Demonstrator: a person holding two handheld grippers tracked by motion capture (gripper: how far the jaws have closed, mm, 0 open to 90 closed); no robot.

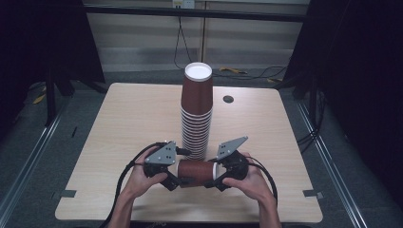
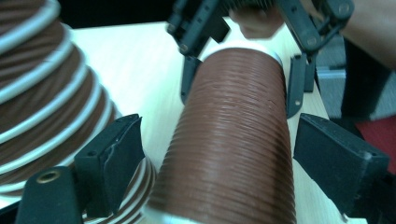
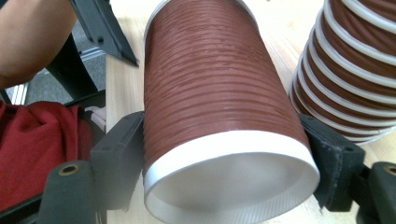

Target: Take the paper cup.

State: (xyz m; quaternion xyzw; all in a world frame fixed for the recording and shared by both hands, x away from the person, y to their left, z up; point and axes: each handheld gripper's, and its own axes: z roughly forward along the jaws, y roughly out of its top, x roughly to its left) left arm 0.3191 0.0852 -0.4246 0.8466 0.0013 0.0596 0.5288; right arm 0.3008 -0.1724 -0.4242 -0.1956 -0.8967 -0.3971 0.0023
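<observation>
Cup (image 1: 196, 173) lies on its side, held level just above the table (image 1: 119, 123) near the front edge, between both grippers — right in front of the stack (image 1: 196, 118) of upturned cups. Brown ribbed wall, white rim. Right gripper (image 1: 216, 176) holds the rim end: in the right gripper view both black pads press the cup (image 3: 215, 93) just behind the rim, the open mouth facing the camera, with the stack (image 3: 355, 60) just beside it. Left gripper (image 1: 177, 179) is at the base end; in the left gripper view the cup (image 2: 233, 140) runs between its jaws, one pad close against the wall, the other standing a little off it — the jaws are drawn narrow about it, but firm contact on both sides is not clear. The stack (image 2: 42, 93) sits beside that gripper. A hand is on each gripper.
</observation>
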